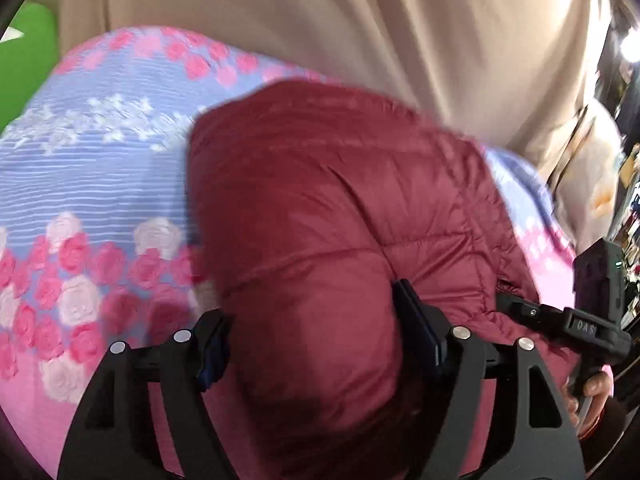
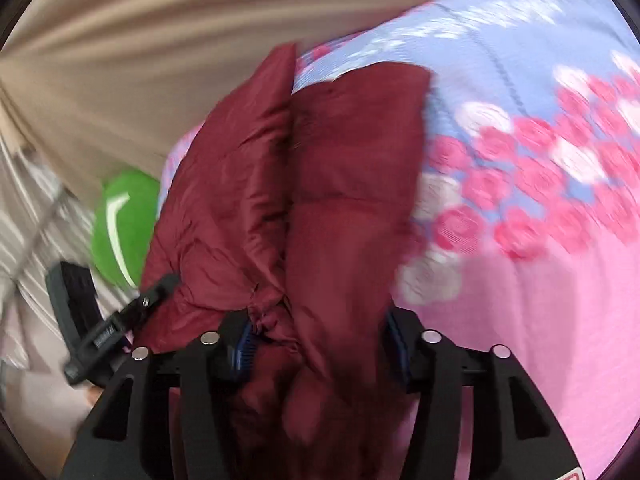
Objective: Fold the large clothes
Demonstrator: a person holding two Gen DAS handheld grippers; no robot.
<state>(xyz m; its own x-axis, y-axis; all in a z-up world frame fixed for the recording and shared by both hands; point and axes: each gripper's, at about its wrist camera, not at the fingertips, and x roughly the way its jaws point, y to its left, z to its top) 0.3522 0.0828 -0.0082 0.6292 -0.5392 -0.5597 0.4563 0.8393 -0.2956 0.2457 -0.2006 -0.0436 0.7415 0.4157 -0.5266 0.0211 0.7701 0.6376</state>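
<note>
A dark red quilted puffer jacket (image 1: 336,200) lies folded on a bed with a floral blue and pink cover (image 1: 100,200). My left gripper (image 1: 316,340) is shut on a thick bunch of the jacket at its near edge. My right gripper (image 2: 316,344) is shut on another bunch of the jacket (image 2: 320,184), which hangs up from its fingers in folds. The right gripper also shows at the right edge of the left wrist view (image 1: 560,320), and the left gripper shows at the left of the right wrist view (image 2: 108,328).
Beige curtains (image 1: 360,20) hang behind the bed. A green object (image 2: 124,220) sits at the bed's far side. Cluttered shelves (image 1: 628,200) show at the right edge. The bed cover (image 2: 540,240) stretches to the right of the jacket.
</note>
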